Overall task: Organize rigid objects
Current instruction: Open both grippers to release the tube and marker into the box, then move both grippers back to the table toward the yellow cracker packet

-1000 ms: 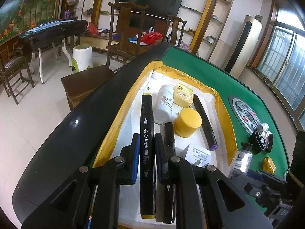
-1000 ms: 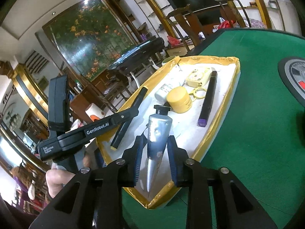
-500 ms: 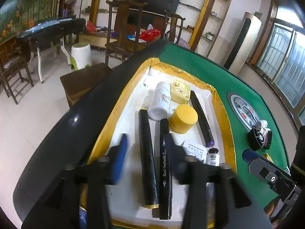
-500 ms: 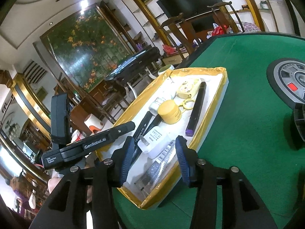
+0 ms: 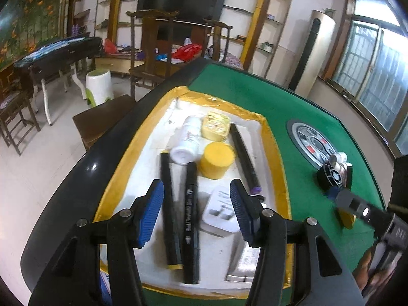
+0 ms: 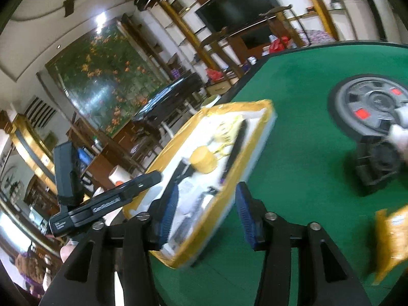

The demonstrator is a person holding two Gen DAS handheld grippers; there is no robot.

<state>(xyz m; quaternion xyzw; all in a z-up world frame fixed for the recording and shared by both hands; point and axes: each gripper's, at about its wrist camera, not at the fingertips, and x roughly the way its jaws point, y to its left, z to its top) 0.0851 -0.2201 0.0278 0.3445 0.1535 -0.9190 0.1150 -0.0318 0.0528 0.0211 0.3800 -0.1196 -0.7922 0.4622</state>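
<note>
Left gripper (image 5: 195,209) jaws apart, empty, above tray (image 5: 270,137); right gripper (image 6: 206,209) jaws just opening, empty

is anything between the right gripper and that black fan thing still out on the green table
Nothing visible. The right gripper is open and empty, and only bare green table lies between it and the black fan, off to its right. The tray sits left of that path.

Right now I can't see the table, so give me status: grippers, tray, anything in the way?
Left gripper and right gripper: jaws open, just widened, empty. Two markers and tube lie in tray. Nothing blocking.
</note>
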